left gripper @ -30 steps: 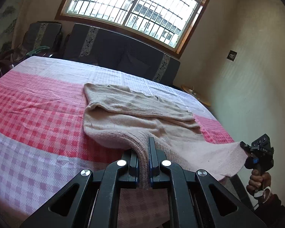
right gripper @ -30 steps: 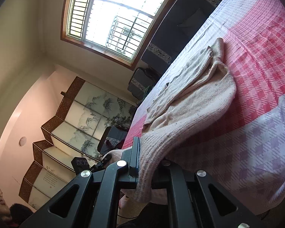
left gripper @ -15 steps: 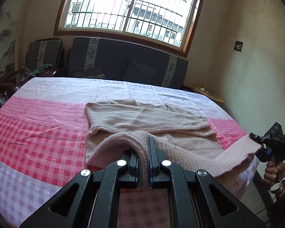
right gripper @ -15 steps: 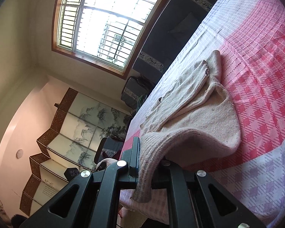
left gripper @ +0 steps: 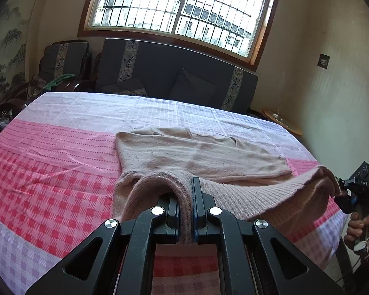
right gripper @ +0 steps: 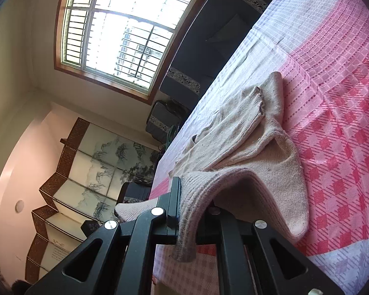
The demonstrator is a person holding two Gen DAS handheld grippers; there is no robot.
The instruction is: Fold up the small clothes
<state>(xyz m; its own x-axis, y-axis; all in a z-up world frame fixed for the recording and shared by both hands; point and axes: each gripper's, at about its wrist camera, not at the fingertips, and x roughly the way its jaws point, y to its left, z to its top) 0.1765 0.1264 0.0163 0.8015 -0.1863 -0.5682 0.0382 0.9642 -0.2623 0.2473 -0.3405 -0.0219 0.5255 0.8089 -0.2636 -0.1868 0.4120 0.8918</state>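
Observation:
A beige knit sweater (left gripper: 199,157) lies on the pink and lilac checked cloth, its sleeves folded across the body. My left gripper (left gripper: 185,196) is shut on the left corner of the ribbed hem, which is lifted off the cloth. The right gripper (left gripper: 342,189) appears at the right edge of the left wrist view, pinching the other hem corner. In the right wrist view the right gripper (right gripper: 184,196) is shut on the same sweater (right gripper: 253,145), whose hem drapes over the right finger and hides it. The raised hem hangs between both grippers above the lower body.
The checked tablecloth (left gripper: 51,172) covers a wide table. A dark sofa (left gripper: 174,78) and a chair (left gripper: 64,59) stand behind it under the window. A small round wooden table (left gripper: 280,120) is at the far right. A painted folding screen (right gripper: 86,172) stands on one side.
Both grippers have carried the hem forward over the sweater's body toward the folded sleeves. The lower part of the sweater has lifted off the cloth and now arches up.

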